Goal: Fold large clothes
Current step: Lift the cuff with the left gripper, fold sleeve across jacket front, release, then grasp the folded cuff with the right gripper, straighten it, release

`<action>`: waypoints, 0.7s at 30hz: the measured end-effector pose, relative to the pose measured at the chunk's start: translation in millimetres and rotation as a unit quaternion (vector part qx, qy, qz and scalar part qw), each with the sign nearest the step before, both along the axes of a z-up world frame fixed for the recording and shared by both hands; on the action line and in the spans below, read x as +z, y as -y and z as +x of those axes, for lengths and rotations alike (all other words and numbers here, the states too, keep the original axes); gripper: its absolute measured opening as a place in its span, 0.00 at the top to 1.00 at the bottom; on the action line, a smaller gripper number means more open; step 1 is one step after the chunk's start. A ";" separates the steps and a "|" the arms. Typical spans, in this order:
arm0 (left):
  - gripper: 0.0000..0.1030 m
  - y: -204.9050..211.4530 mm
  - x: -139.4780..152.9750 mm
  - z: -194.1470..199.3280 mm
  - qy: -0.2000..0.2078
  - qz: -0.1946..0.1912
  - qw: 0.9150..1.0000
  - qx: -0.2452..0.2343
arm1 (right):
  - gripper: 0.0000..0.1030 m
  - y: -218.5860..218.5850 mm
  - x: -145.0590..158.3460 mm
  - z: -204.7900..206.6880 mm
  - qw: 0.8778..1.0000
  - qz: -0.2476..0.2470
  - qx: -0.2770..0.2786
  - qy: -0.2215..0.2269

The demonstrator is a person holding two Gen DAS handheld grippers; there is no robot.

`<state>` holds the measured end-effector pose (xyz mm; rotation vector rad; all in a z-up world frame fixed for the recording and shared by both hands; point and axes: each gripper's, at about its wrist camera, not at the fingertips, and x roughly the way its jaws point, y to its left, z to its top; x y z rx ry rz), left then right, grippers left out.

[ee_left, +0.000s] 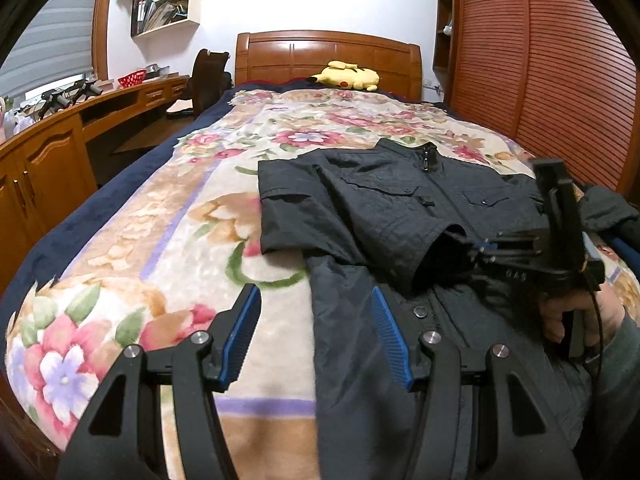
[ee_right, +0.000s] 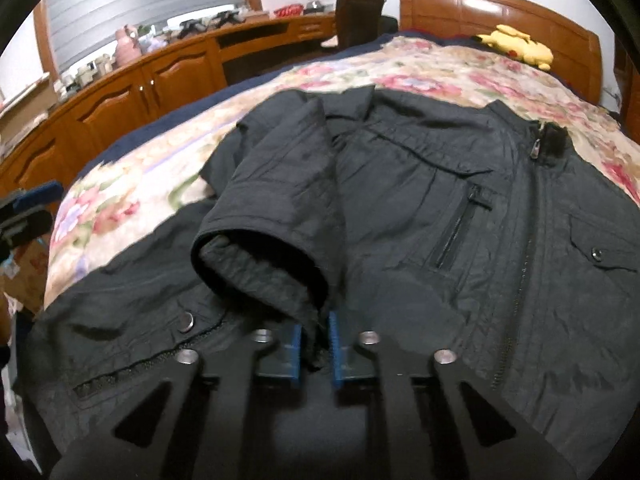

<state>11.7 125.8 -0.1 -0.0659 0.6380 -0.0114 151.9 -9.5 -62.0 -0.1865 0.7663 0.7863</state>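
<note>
A dark zip-up jacket (ee_left: 380, 208) lies front up on the floral blanket (ee_left: 180, 240), collar toward the headboard. One sleeve is folded across its chest, the cuff (ee_right: 260, 264) pointing at the near hem. My right gripper (ee_right: 316, 340) is shut on that sleeve cuff, with fabric pinched between the blue pads. In the left wrist view a hand holds the right gripper (ee_left: 480, 250) at the cuff (ee_left: 436, 256). My left gripper (ee_left: 316, 336) stands open low over the jacket's left edge near the hem; its pads touch nothing.
A yellow plush toy (ee_left: 346, 76) lies by the wooden headboard (ee_left: 328, 52). Wooden cabinets and a desk (ee_left: 48, 160) run along the bed's left side, with a dark chair (ee_left: 208, 76) behind. A slatted wardrobe door (ee_left: 560, 80) stands on the right.
</note>
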 end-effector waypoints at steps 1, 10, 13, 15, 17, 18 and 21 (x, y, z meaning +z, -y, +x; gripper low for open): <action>0.45 2.0 0.9 0.2 0.001 0.000 1.000 -0.001 | 0.96 3.1 4.5 -2.1 1.000 0.007 -0.003 0.007; 0.45 36.0 14.4 11.8 0.039 0.019 0.999 -0.009 | 0.96 66.4 47.0 -17.3 0.995 0.062 -0.052 0.055; 0.45 48.1 18.5 19.0 0.048 0.016 0.999 -0.017 | 0.96 94.2 56.4 -19.1 0.993 0.067 -0.077 0.063; 0.45 55.6 20.9 23.4 0.056 0.013 0.998 -0.020 | 0.96 111.0 60.3 -20.0 0.991 0.066 -0.096 0.070; 0.45 65.8 23.8 29.5 0.066 0.009 0.998 -0.024 | 0.96 130.1 62.5 -20.2 0.988 0.062 -0.119 0.073; 0.45 68.4 24.1 30.9 0.068 0.007 0.997 -0.025 | 0.96 137.3 63.2 -20.3 0.987 0.060 -0.129 0.073; 0.45 83.4 25.4 41.5 0.070 0.004 0.997 -0.036 | 0.96 159.9 63.4 -21.0 0.983 0.055 -0.161 0.072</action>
